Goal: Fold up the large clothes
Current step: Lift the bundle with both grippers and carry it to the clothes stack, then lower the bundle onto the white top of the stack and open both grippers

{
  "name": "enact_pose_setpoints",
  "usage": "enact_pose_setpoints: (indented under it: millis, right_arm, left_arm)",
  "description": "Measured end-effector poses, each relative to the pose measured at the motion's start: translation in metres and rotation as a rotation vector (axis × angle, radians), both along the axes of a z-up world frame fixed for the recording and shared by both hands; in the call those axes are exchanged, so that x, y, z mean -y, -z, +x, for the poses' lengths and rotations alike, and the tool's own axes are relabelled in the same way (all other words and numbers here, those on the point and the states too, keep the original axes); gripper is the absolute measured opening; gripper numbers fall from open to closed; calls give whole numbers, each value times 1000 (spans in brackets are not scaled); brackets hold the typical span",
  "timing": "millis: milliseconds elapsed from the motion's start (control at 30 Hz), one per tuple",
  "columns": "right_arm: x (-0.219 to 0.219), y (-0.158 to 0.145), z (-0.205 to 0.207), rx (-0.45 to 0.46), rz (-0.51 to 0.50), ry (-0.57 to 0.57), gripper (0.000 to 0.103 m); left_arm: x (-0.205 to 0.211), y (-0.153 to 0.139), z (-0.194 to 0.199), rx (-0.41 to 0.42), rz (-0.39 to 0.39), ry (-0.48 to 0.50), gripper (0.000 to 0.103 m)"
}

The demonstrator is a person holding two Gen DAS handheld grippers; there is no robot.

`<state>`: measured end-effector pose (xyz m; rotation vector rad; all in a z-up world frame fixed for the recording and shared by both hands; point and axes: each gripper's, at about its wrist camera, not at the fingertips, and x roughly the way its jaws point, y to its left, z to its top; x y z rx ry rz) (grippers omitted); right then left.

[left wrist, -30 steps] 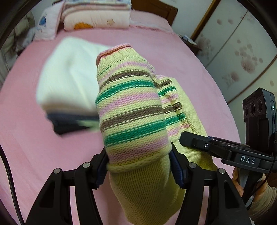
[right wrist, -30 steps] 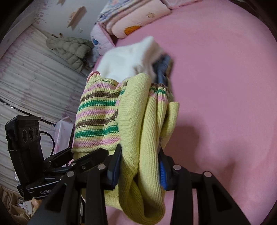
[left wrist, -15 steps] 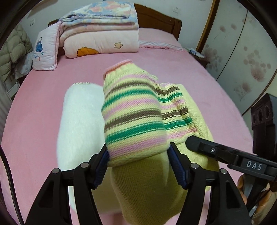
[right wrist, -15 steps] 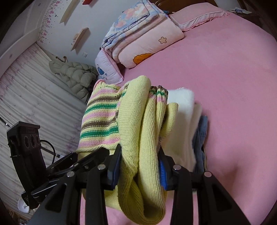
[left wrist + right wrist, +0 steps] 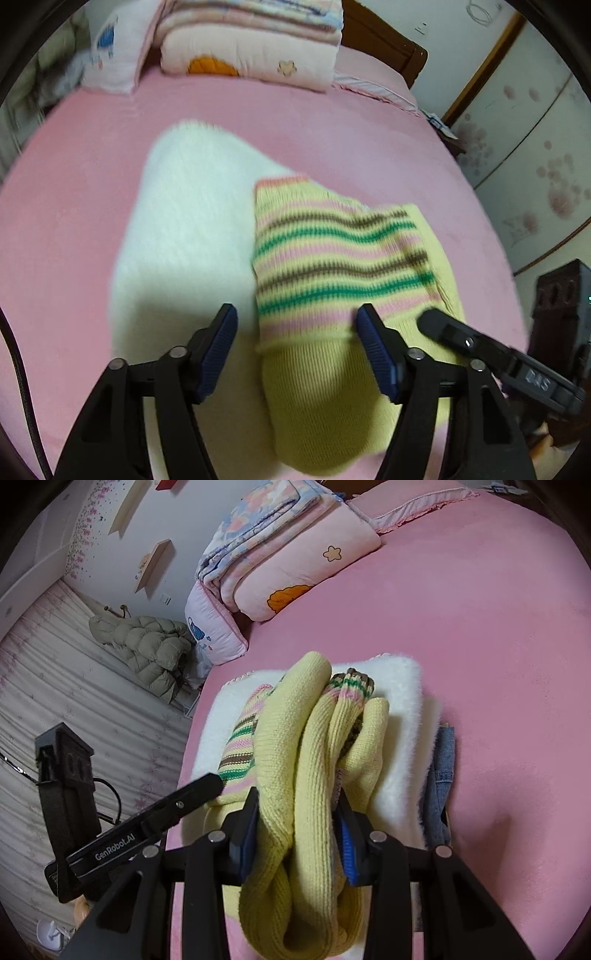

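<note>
Left gripper (image 5: pixel 295 339), lower centre of its frame: jaws spread apart, blue pads clear of the cloth on the left side, gripping nothing. Right gripper (image 5: pixel 297 829), lower centre of its frame: jaws clamped on a bunched yellow fold of the sweater (image 5: pixel 306 760). The sweater (image 5: pixel 332 266), striped green, pink and brown, lies folded at frame centre on a white garment (image 5: pixel 184 229), with denim (image 5: pixel 441 775) under that. All rest on the pink bed (image 5: pixel 351 140). Folded quilts (image 5: pixel 295 542) sit at upper frame.
</note>
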<state>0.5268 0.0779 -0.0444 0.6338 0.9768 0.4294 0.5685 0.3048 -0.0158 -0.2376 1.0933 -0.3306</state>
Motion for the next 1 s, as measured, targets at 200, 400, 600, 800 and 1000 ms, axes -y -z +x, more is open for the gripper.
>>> enact_pose_setpoints:
  millis: [200,400,600,800,1000]
  right_arm:
    - [5,4,-4,5,-2,-19,37]
    - [6,6,-3,4,27,-8,37]
    - [7,2,-6,40,116,1,36]
    - [-7,23,1,-10,56,2,38]
    - [-14,8,-11,23,-126,-27,50]
  left_arm:
    - [1,19,-4,-34,-85,35,75]
    - [17,15,-15,46,-30,35,50]
    - [18,-20,-25,151,15,18,46]
    - [23,4,-28,117,136,3,60]
    - [31,7,-43,104,153,-21,83]
